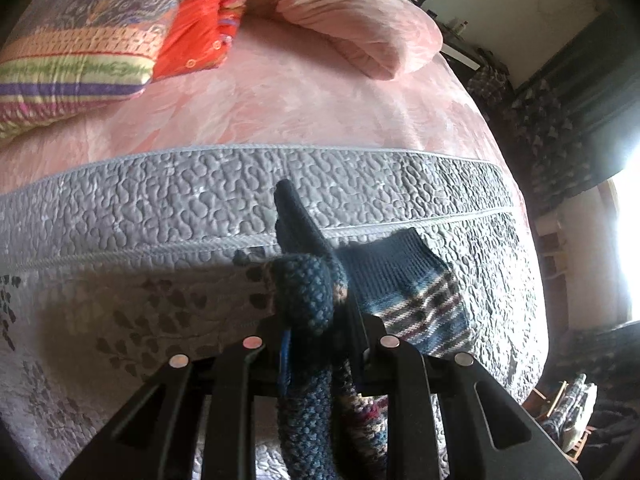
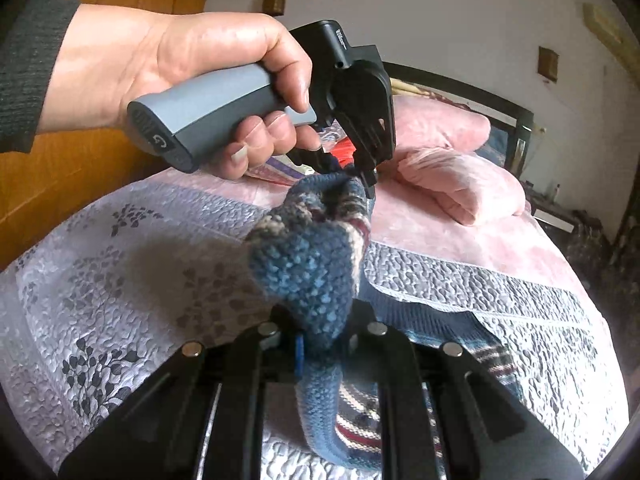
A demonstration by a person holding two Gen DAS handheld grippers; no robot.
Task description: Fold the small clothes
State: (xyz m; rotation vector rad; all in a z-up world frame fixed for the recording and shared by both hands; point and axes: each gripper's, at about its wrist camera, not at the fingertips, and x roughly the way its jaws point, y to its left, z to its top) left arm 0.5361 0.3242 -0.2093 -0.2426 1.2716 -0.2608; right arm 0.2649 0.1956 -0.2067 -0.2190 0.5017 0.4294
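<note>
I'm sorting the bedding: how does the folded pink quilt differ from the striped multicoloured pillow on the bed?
The folded pink quilt is one plain pale colour; the striped multicoloured pillow carries orange, green and purple patterned bands. In the left wrist view the quilt lies right of centre in a rolled fold, while the pillow lies flat at far left. Both rest on the pink bedsheet.

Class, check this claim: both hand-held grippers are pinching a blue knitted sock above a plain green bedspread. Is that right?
Not quite. The bedspread is grey with a leaf pattern, not plain green, as the right wrist view shows. The rest stands: the left hand-held gripper and the right hand-held gripper both pinch the blue knitted sock.
</note>
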